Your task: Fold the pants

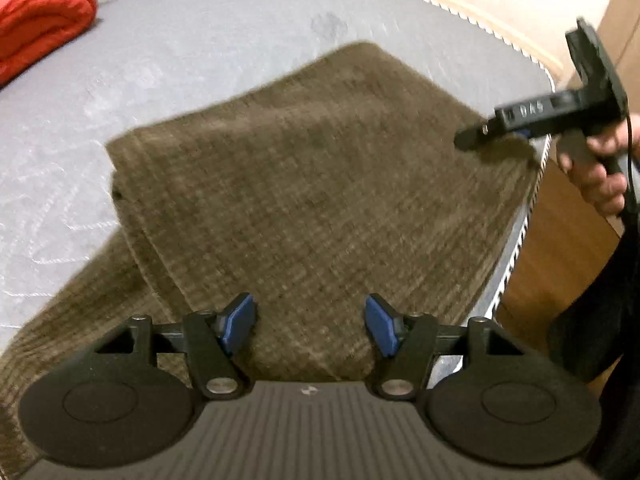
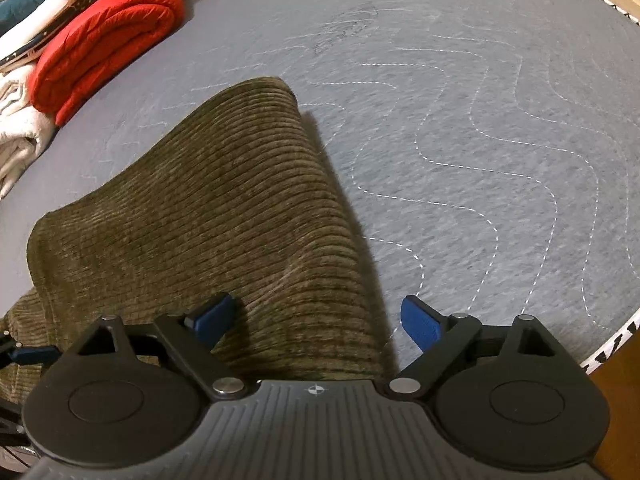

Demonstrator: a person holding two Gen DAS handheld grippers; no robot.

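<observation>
Olive-brown corduroy pants (image 1: pixel 304 184) lie folded over on a grey quilted mattress (image 1: pixel 192 32). They also show in the right wrist view (image 2: pixel 216 224). My left gripper (image 1: pixel 310 322) is open and empty, just above the near edge of the pants. My right gripper (image 2: pixel 318 320) is open and empty over the right edge of the folded pants. The right gripper also shows at the right of the left wrist view (image 1: pixel 468 140), over the pants' far right corner; its jaw state is unclear there.
A folded red blanket (image 2: pixel 108 36) lies at the far left of the mattress (image 2: pixel 480 128), beside white and teal cloth (image 2: pixel 24 136). The mattress edge runs along the right, with wooden floor (image 1: pixel 560 248) beyond it.
</observation>
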